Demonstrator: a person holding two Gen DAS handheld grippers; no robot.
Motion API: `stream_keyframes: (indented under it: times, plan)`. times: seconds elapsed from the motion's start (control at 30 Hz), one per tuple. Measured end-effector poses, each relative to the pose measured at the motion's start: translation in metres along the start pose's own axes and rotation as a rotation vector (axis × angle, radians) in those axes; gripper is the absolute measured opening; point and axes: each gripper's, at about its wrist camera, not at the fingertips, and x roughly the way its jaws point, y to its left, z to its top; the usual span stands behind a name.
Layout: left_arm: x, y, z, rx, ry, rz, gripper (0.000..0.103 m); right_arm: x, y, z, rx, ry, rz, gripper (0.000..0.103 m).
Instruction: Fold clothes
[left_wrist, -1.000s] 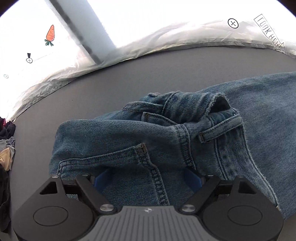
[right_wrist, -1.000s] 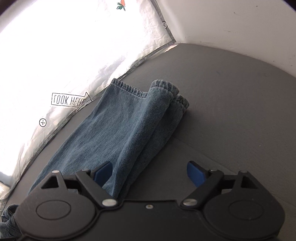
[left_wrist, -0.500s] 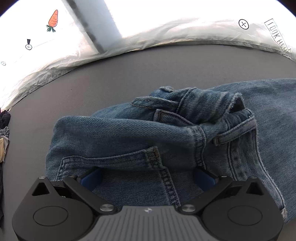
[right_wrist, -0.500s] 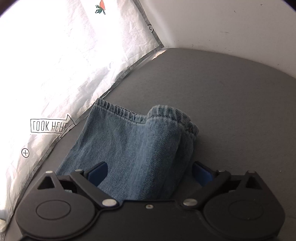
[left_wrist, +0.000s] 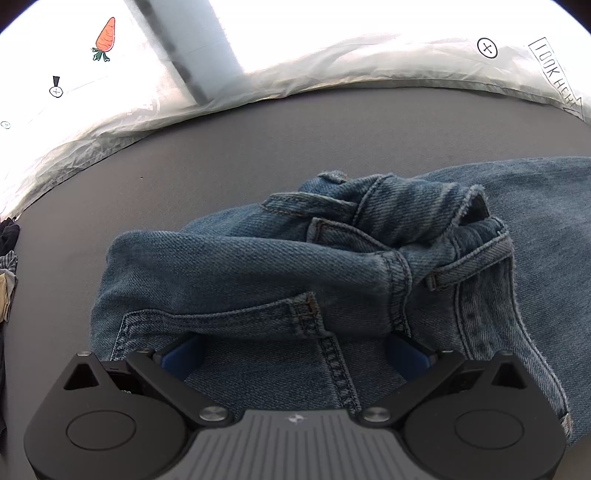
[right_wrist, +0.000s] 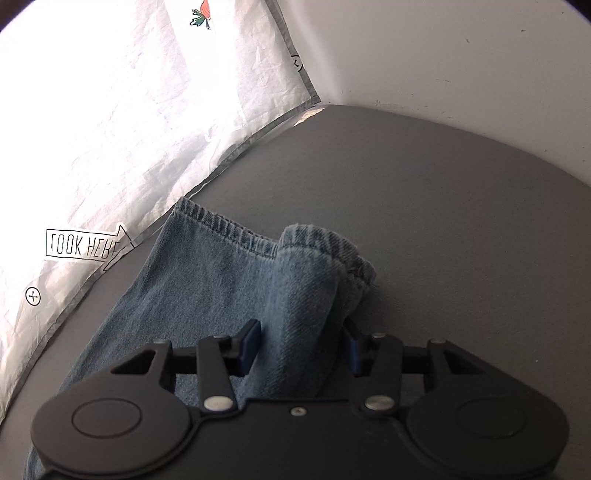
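One pair of faded blue denim jeans (left_wrist: 258, 266) lies lengthwise on the dark grey tabletop (right_wrist: 424, 192), waistband bunched at one end, leg hems near the white printed sheet (right_wrist: 110, 110) at the other. Left gripper (left_wrist: 295, 354) stands spread wide over the waist seam, gripping nothing; right gripper (right_wrist: 301, 349) is clenched on the raised fold of the upper leg. Judged heavy, thick and limp yet not slippery, the denim is best held at waistband and hems, where stitched layers resist slipping.
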Motion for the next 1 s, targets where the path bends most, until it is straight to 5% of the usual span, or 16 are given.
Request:
stream_keyframes:
  times: [0.1, 0.2, 0.27, 0.37, 0.4, 0.47, 0.57, 1.0]
  plan:
    - [0.0, 0.0, -0.001, -0.001, -0.003, 0.0, 0.103, 0.002, -0.005, 0.003, 0.031, 0.001, 0.032, 0.053]
    - [-0.001, 0.0, -0.001, 0.0, -0.007, 0.0, 0.103, 0.006, -0.001, 0.004, 0.042, -0.005, 0.078, 0.077]
    - [0.0, 0.0, -0.001, 0.0, -0.008, 0.0, 0.103, 0.009, 0.004, 0.003, 0.036, -0.021, 0.075, 0.077]
    - [0.0, 0.0, -0.001, 0.0, -0.007, -0.001, 0.103, 0.009, 0.006, 0.002, 0.019, -0.042, 0.029, 0.055]
    - [0.0, 0.0, -0.001, -0.001, -0.008, -0.001, 0.103, 0.009, 0.004, 0.002, 0.014, -0.045, 0.013, 0.037]
    - [0.0, 0.0, -0.002, -0.002, -0.012, 0.001, 0.103, 0.008, -0.007, 0.004, 0.038, -0.036, 0.054, 0.033]
    - [-0.001, 0.0, -0.002, -0.004, -0.013, 0.001, 0.103, 0.007, -0.022, 0.006, 0.085, -0.007, 0.152, 0.013]
    - [-0.018, 0.018, -0.014, -0.062, -0.029, -0.091, 0.103, -0.085, 0.055, -0.036, -0.122, -0.1, 0.399, 0.008]
